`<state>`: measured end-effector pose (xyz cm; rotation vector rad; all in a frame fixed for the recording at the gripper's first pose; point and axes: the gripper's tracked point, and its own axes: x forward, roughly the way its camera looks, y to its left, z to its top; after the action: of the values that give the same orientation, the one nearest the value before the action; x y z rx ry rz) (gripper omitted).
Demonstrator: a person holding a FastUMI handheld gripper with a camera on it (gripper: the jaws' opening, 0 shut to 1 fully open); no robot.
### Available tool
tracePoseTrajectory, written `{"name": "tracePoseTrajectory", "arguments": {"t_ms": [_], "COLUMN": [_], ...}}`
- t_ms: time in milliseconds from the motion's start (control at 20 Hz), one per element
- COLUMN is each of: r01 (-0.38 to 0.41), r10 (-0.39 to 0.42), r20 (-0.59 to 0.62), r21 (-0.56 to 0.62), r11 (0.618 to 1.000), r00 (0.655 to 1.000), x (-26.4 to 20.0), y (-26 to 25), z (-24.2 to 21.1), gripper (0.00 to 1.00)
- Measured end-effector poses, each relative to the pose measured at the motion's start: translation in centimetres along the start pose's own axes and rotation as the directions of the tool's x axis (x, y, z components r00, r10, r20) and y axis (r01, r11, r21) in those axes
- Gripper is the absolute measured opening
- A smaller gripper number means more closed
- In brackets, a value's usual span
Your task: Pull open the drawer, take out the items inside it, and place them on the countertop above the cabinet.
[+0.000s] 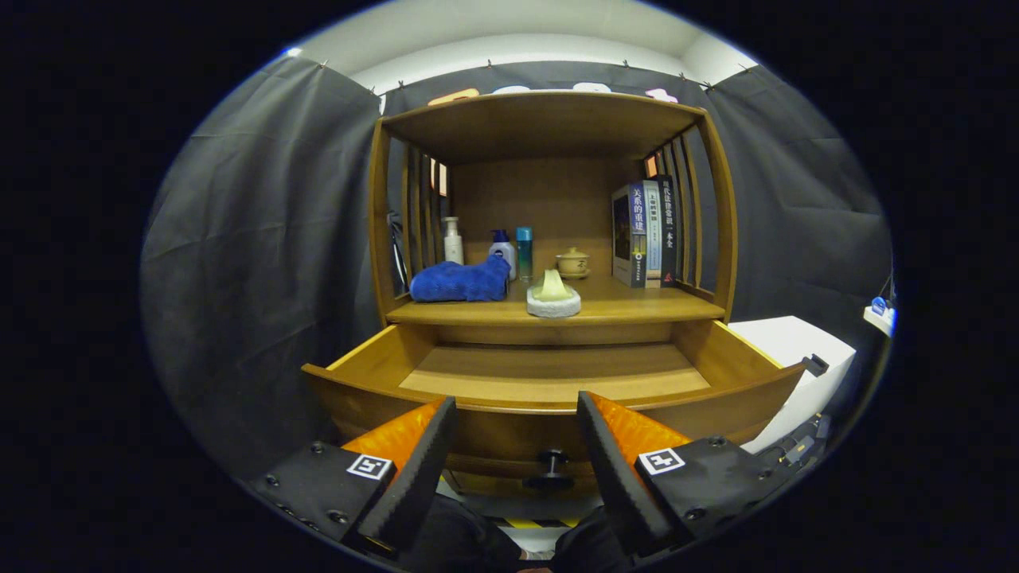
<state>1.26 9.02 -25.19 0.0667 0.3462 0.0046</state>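
Dark cloth is hanging as the backdrop on both sides of a wooden cabinet (549, 239), which is standing squarely ahead of the gripper (517, 414). Its drawer (549, 398) is sitting pulled well out toward the camera, its bare wooden floor showing, with nothing visible lying on the part of the floor that can be seen. A dark round knob (551, 468) is projecting from the drawer front, just below and between the two fingers. Those fingers are standing wide apart, gripping nothing, their tips hovering in front of the drawer's front rim. On the countertop (637, 306) above the drawer, a crumpled blue towel (460, 282) is lying at the left, touching or nearly touching a small white bottle with a blue cap (502, 251). A taller white bottle (453, 240) is standing behind the towel, and a slim teal bottle (524, 252) is standing just beside the blue-capped one. Near the front edge, at the middle, a pale ridged object is resting in a shallow grey-white dish (553, 298). Behind it, a small lidded cup on a saucer (572, 263) is sitting toward the back wall. Several books (643, 235) are standing upright at the right, against the slatted side. A white box-like unit (796, 358) is sitting to the right of the drawer, outside the cabinet.
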Motion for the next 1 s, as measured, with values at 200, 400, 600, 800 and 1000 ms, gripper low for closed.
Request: {"name": "tracePoseTrajectory", "arguments": {"t_ms": [200,400,600,800,1000], "r01": [0.006,0.032,0.045,0.073,0.096], "r10": [-0.006,-0.032,-0.044,-0.072,-0.096], "r20": [-0.006,-0.011,-0.012,0.008,0.008], "r21": [0.019,-0.024,0.003,-0.037,-0.041], "r11": [1.0,0.999,0.999,0.997,0.995], "r00": [1.0,0.999,0.999,0.997,0.995], "x": [0.3,1.4,2.4,2.6,3.2], "y": [-0.1,-0.7,-0.9,-1.1,-1.6], "z": [-0.9,-1.7,-2.8,-3.0,-2.9], "gripper": [0.97,0.97,0.97,0.96,0.96]}}
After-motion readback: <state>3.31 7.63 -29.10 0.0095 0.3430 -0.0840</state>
